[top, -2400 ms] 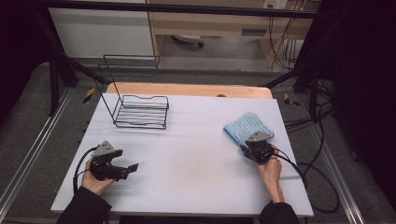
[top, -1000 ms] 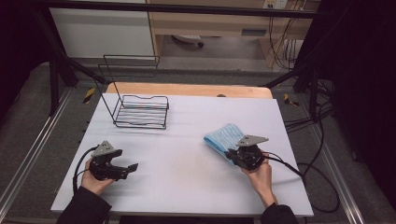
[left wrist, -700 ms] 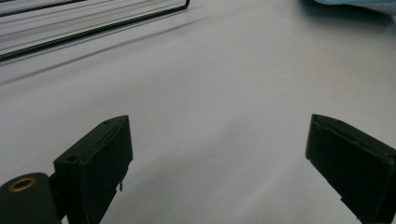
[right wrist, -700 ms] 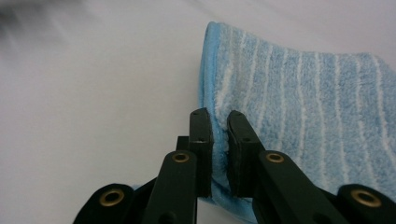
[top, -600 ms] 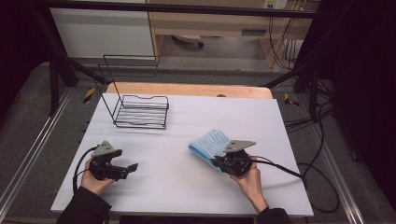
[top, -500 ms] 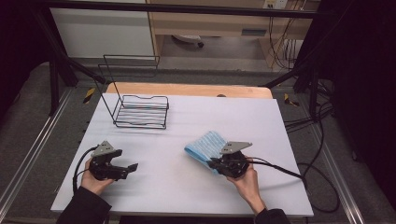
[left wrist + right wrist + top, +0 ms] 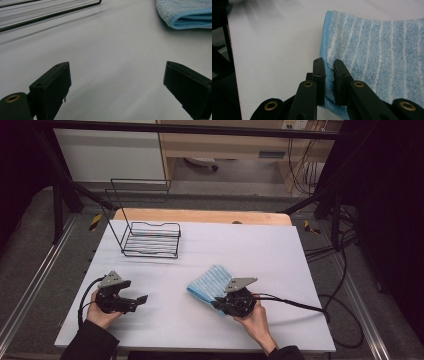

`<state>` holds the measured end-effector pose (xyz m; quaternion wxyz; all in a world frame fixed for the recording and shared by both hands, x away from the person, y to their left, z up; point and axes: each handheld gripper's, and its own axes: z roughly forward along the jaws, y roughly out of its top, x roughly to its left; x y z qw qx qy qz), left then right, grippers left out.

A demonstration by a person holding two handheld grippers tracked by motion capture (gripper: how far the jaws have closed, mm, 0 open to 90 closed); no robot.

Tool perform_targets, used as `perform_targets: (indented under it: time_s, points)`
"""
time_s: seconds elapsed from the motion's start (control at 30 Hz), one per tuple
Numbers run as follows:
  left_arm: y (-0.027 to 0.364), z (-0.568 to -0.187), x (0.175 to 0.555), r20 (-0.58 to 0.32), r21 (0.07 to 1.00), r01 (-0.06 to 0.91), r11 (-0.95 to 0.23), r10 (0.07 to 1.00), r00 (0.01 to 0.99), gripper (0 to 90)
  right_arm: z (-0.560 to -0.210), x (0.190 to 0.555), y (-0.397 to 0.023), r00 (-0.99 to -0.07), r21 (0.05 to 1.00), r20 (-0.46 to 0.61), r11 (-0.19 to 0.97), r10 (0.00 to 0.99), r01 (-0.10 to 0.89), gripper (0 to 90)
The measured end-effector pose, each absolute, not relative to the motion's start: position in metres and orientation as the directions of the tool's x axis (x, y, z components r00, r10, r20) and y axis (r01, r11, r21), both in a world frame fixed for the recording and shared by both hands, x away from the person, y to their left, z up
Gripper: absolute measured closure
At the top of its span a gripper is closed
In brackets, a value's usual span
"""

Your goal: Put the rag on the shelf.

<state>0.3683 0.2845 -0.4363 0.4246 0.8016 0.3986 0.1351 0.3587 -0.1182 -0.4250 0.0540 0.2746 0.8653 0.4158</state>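
Note:
A folded blue towel with white stripes lies on the white table near the middle front. My right gripper is shut on its near edge; in the right gripper view the two black jaws pinch the towel's folded border, my right gripper pointing along it. My left gripper rests at the front left, held by a hand, its jaws wide open with nothing between them. In the left gripper view my left gripper faces bare table, with the towel at the upper right.
A black wire rack stands at the table's back left; its base rods cross the top of the left gripper view. Cables trail off the table's right side. A wooden board runs along the far edge.
My right gripper has dragged the towel leftward and slightly nearer, from the right side toward the table's middle. The left gripper has stayed put.

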Motion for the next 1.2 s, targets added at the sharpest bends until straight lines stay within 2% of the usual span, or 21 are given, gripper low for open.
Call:
perform_targets:
  time_s: [0.13, 0.3, 0.4, 0.43, 0.47, 0.57, 0.63, 0.67, 0.73, 0.87, 1.03, 1.2]
  points:
    - [0.284, -0.436, 0.368, -0.122, 0.786, 0.527, -0.322, 0.755, 0.645, 7.8, -0.431, 0.359, -0.115, -0.846, 0.737, 0.137, 0.518, 0.515, 0.434, 81.7]
    - [0.283, -0.436, 0.368, -0.121, 0.781, 0.531, -0.328, 0.755, 0.645, 8.1, -0.439, 0.36, -0.112, -0.852, 0.723, 0.152, 0.532, 0.501, 0.442, 75.9]
    - [0.281, -0.435, 0.368, -0.121, 0.781, 0.532, -0.326, 0.757, 0.642, 8.4, -0.439, 0.36, -0.111, -0.85, 0.72, 0.178, 0.522, 0.496, 0.456, 64.9]
    - [0.281, -0.434, 0.368, -0.121, 0.782, 0.532, -0.326, 0.757, 0.642, 8.7, -0.436, 0.36, -0.113, -0.846, 0.731, 0.177, 0.508, 0.502, 0.455, 54.7]
    - [0.28, -0.434, 0.367, -0.122, 0.782, 0.532, -0.325, 0.757, 0.642, 8.7, -0.436, 0.36, -0.113, -0.846, 0.731, 0.177, 0.508, 0.502, 0.455, 54.7]
    - [0.277, -0.431, 0.366, -0.126, 0.781, 0.535, -0.323, 0.757, 0.641, 9.6, -0.426, 0.361, -0.121, -0.837, 0.769, 0.132, 0.478, 0.532, 0.425, 39.5]
    - [0.274, -0.429, 0.366, -0.129, 0.783, 0.535, -0.317, 0.759, 0.638, 10.4, -0.422, 0.363, -0.129, -0.823, 0.788, 0.125, 0.448, 0.554, 0.422, 33.3]
    - [0.272, -0.427, 0.366, -0.125, 0.784, 0.531, -0.321, 0.757, 0.642, 10.4, -0.422, 0.363, -0.129, -0.823, 0.788, 0.125, 0.448, 0.554, 0.422, 33.3]
    - [0.265, -0.42, 0.366, -0.122, 0.792, 0.523, -0.316, 0.756, 0.643, 11.9, -0.419, 0.369, -0.146, -0.784, 0.805, 0.123, 0.401, 0.608, 0.438, 28.5]
    - [0.255, -0.414, 0.367, -0.122, 0.798, 0.513, -0.316, 0.749, 0.651, 14.8, -0.42, 0.376, -0.163, -0.73, 0.813, 0.134, 0.348, 0.67, 0.468, 26.5]
    - [0.233, -0.407, 0.372, -0.107, 0.785, 0.516, -0.343, 0.745, 0.658, 20.6, -0.429, 0.386, -0.184, -0.638, 0.794, 0.155, 0.289, 0.755, 0.535, 35.8]
    - [0.203, -0.402, 0.383, -0.108, 0.772, 0.525, -0.36, 0.739, 0.666, 24.7, -0.435, 0.391, -0.187, -0.617, 0.785, 0.154, 0.284, 0.772, 0.55, 43.0]
